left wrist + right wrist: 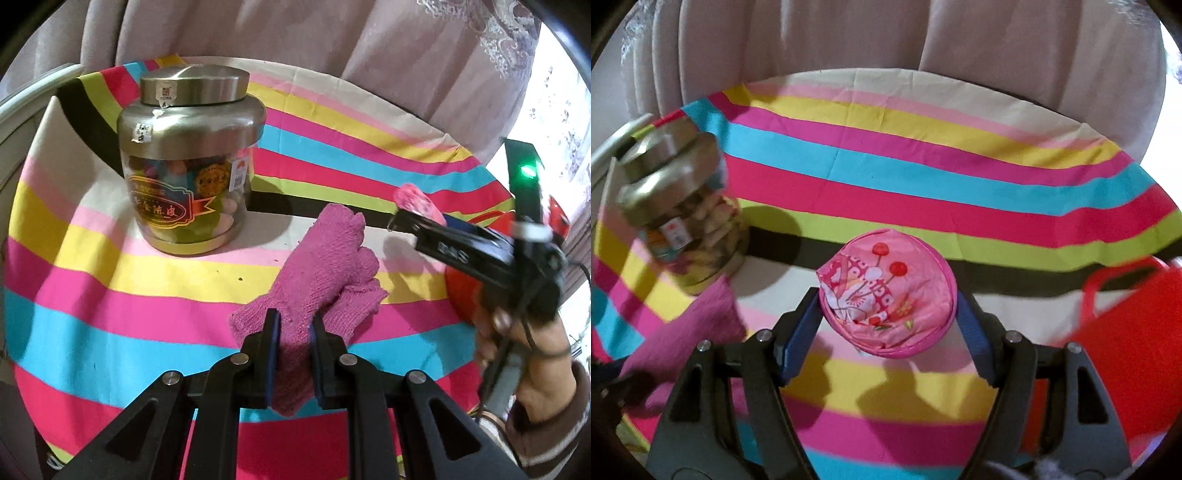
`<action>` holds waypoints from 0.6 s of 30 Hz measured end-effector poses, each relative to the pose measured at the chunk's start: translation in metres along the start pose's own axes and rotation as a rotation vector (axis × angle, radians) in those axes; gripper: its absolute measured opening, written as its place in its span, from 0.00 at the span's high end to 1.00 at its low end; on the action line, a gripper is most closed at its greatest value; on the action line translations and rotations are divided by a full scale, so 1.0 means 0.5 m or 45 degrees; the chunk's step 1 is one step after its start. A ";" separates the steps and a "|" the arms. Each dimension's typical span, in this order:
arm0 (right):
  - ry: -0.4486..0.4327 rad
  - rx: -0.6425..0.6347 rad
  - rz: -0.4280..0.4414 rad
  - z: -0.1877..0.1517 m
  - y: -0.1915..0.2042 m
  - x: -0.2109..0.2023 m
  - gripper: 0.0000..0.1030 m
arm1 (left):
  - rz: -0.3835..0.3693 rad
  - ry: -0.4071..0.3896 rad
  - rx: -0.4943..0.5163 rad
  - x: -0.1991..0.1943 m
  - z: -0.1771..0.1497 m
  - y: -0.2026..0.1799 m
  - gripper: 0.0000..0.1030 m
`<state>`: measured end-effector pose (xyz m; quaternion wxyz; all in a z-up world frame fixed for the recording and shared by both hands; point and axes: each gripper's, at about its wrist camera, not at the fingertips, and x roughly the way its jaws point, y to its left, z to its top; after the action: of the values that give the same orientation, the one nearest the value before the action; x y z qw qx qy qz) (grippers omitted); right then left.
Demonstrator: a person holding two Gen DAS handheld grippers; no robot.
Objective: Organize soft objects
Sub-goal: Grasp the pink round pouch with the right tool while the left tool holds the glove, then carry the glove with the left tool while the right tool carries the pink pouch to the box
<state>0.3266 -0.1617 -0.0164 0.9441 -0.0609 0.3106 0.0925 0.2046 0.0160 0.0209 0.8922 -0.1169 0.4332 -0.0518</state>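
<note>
My left gripper [294,325] is shut on a pink knitted glove [325,258], which hangs from its blue pads above the striped cloth [110,314]. The glove also shows at the left of the right wrist view [687,332]. My right gripper [888,306] is shut on a round pink fabric pouch [886,291] with a red flower print, held above the table. The right gripper [402,221] and the pouch's edge [413,199] also show at the right of the left wrist view. A red basket [1126,350] with a handle sits at the right.
A glass jar with a metal lid [188,162] stands at the back left; it also shows in the right wrist view [683,210]. Pale curtains [886,44] hang behind the round table. The person's right hand [517,362] holds the right gripper's handle.
</note>
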 end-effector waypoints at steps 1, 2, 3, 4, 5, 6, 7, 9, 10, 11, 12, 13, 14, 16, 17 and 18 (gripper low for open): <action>-0.003 -0.008 -0.002 -0.005 0.004 -0.012 0.27 | -0.004 -0.004 -0.004 -0.008 -0.006 -0.002 0.85; -0.010 -0.016 -0.005 -0.013 0.007 -0.031 0.27 | -0.006 -0.006 -0.007 -0.013 -0.009 -0.004 0.85; -0.019 -0.016 -0.008 -0.020 0.007 -0.049 0.27 | -0.009 -0.008 -0.009 -0.016 -0.014 -0.011 0.85; -0.023 -0.012 -0.010 -0.026 0.007 -0.060 0.27 | -0.012 -0.011 -0.010 -0.021 -0.019 -0.017 0.85; -0.025 -0.009 -0.014 -0.034 0.006 -0.074 0.27 | -0.017 -0.016 -0.010 -0.030 -0.026 -0.023 0.85; -0.025 -0.004 -0.018 -0.042 0.003 -0.088 0.27 | -0.020 -0.019 -0.011 -0.032 -0.029 -0.028 0.85; -0.024 0.006 -0.019 -0.050 -0.001 -0.101 0.27 | -0.022 -0.023 -0.014 -0.039 -0.035 -0.033 0.85; -0.018 0.023 -0.022 -0.065 -0.008 -0.125 0.27 | -0.030 -0.026 -0.022 -0.046 -0.041 -0.040 0.85; -0.018 0.023 -0.022 -0.072 -0.010 -0.135 0.27 | -0.033 -0.030 -0.025 -0.050 -0.045 -0.045 0.85; -0.021 0.028 -0.021 -0.081 -0.015 -0.150 0.27 | -0.037 -0.034 -0.026 -0.057 -0.051 -0.050 0.85; -0.021 0.032 -0.020 -0.085 -0.018 -0.158 0.27 | -0.040 -0.036 -0.026 -0.058 -0.054 -0.052 0.85; -0.022 0.037 -0.021 -0.092 -0.023 -0.170 0.27 | -0.042 -0.040 -0.026 -0.062 -0.057 -0.057 0.85; -0.022 0.040 -0.022 -0.098 -0.028 -0.180 0.27 | -0.047 -0.047 -0.025 -0.068 -0.063 -0.064 0.85; -0.023 0.052 -0.027 -0.113 -0.039 -0.201 0.27 | -0.053 -0.052 -0.020 -0.075 -0.069 -0.075 0.85; -0.024 0.058 -0.030 -0.120 -0.046 -0.211 0.27 | -0.058 -0.051 -0.017 -0.079 -0.075 -0.084 0.85; -0.024 0.062 -0.032 -0.126 -0.053 -0.221 0.27 | -0.062 -0.052 -0.017 -0.082 -0.078 -0.089 0.85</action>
<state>0.2088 -0.2132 0.0009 0.9492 -0.0408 0.3032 0.0736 0.1489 -0.0253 0.0402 0.8985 -0.1342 0.4124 -0.0683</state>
